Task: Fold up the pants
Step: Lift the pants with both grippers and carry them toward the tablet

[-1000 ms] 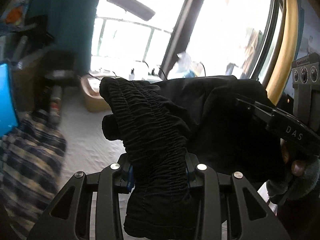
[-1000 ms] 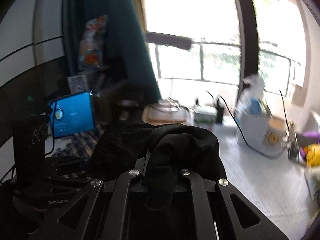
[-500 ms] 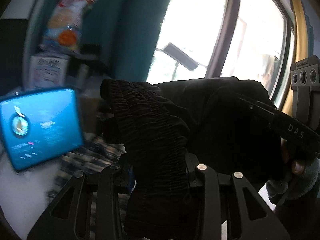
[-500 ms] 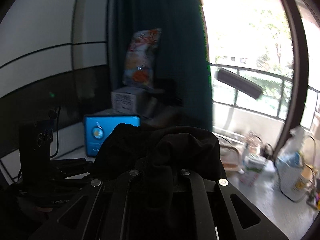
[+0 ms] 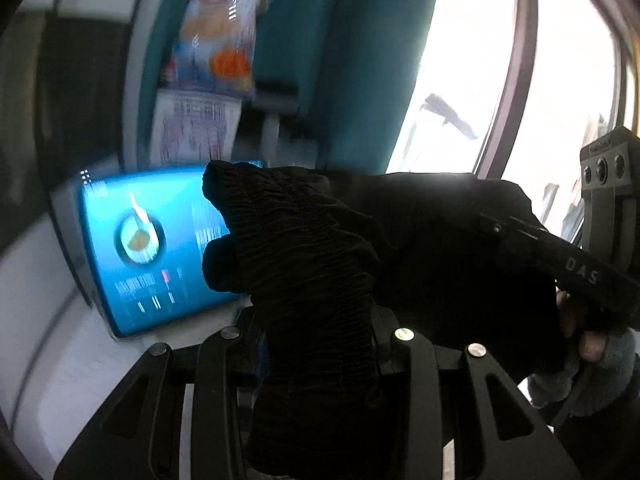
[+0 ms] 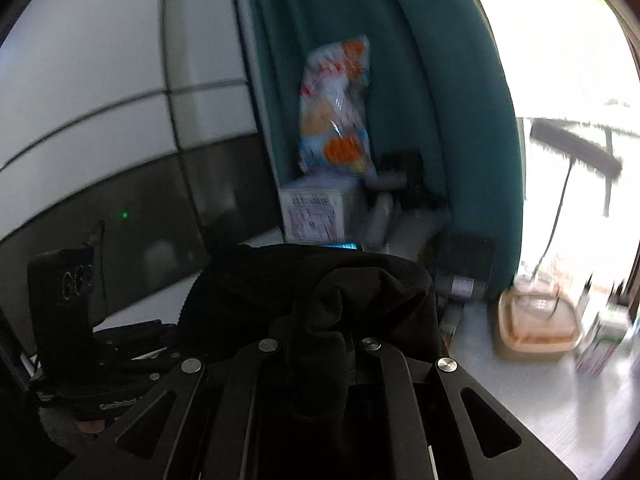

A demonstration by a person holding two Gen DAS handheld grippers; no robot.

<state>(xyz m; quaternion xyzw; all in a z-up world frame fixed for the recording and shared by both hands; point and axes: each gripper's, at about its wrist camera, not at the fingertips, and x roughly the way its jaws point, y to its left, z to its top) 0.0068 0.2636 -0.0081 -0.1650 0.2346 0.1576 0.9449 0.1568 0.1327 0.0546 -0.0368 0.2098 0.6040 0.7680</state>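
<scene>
Black pants (image 5: pixel 320 264) with a gathered elastic waistband hang bunched in the air between both grippers. My left gripper (image 5: pixel 316 332) is shut on the ribbed waistband, which spills over and hides its fingertips. My right gripper (image 6: pixel 320 340) is shut on another black fold of the pants (image 6: pixel 352 300), its tips buried in cloth. In the left wrist view the right gripper's body (image 5: pixel 580 276) and the gloved hand holding it (image 5: pixel 592 356) sit at the right edge. In the right wrist view the left gripper's body (image 6: pixel 68 312) stands at the lower left.
A lit blue tablet screen (image 5: pixel 152 248) stands on the white surface at left. Behind it are a printed box (image 6: pixel 316 216), a colourful snack bag (image 6: pixel 336 112) and a teal curtain (image 6: pixel 440 100). A beige tub (image 6: pixel 536 324) and cartons sit by the bright window.
Both grippers swung left together with the pants still held. The window and plaid cloth slid out of view; the tablet, box and snack bag came to the centre. Neither grip changed.
</scene>
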